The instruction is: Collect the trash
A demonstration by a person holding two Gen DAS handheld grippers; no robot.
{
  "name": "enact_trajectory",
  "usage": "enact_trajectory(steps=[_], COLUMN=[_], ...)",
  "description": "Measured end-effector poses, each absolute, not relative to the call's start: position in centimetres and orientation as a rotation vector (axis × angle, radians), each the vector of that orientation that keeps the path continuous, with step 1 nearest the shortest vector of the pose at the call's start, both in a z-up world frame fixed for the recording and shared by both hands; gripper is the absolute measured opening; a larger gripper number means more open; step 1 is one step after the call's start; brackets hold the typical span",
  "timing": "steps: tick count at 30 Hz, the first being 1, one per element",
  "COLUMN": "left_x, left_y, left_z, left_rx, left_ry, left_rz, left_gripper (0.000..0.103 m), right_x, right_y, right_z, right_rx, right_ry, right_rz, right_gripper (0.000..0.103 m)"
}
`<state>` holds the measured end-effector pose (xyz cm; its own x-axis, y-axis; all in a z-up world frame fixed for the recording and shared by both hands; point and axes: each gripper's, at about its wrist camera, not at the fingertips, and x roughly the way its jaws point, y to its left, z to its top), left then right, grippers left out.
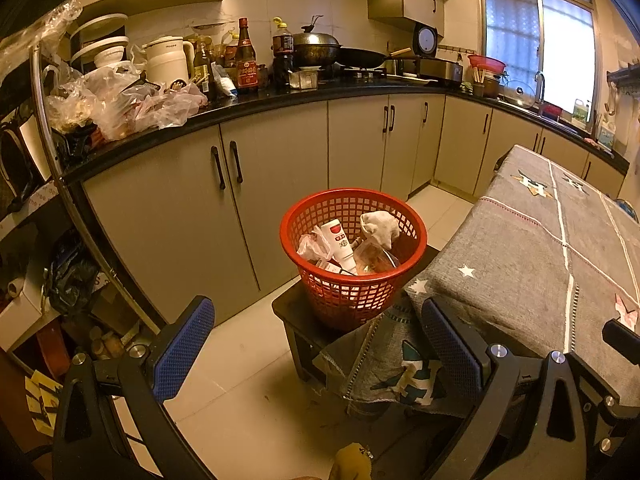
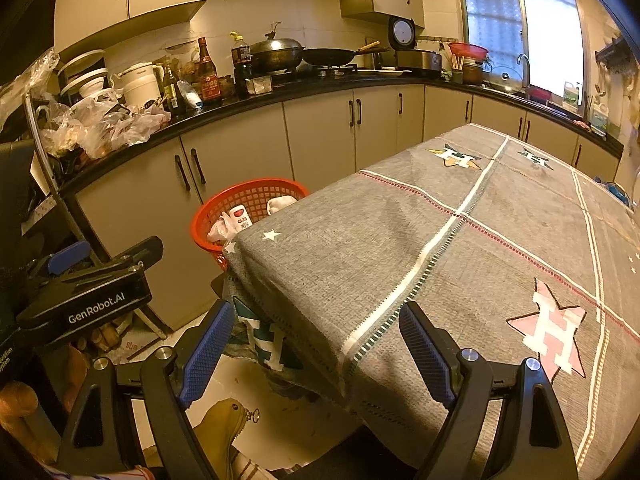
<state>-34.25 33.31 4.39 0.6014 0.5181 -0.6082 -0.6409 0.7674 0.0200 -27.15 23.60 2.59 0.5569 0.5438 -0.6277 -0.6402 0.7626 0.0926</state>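
Note:
A red mesh basket (image 1: 348,300) stands on a low dark stool (image 1: 292,308) beside the table. Inside it lie a white bottle with a red label (image 1: 340,242), a crumpled white wad (image 1: 380,228), a pinkish plastic bag (image 1: 314,246) and a clear plastic piece (image 1: 374,260). My left gripper (image 1: 316,324) hangs open in front of the basket, short of it, with nothing between its blue pads. My right gripper (image 2: 316,334) is open over the table's near corner, empty. In the right wrist view the basket (image 2: 216,220) shows behind the table edge, and the left gripper's body (image 2: 80,300) sits at the left.
A table under a grey star-patterned cloth (image 2: 460,240) fills the right side. Beige cabinets under a black counter (image 1: 280,100) run behind the basket, crowded with bottles, a kettle (image 1: 166,60), pans and plastic bags (image 1: 120,104). A metal rack (image 1: 48,140) stands at the left. A tan shoe (image 2: 224,432) rests on the floor.

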Motion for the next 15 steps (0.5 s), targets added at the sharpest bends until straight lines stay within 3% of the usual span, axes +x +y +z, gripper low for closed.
enact_trajectory(steps=[15], left_x=[-34.04], left_y=[33.24], left_z=[5.15], left_rx=[-0.202], left_ry=[0.636], left_rz=[0.679], left_gripper=[0.103], right_x=[-26.94], right_y=[23.23], right_z=[2.47], right_rx=[-0.141], right_ry=[0.685], right_rz=[0.719], right_gripper=[0.089])
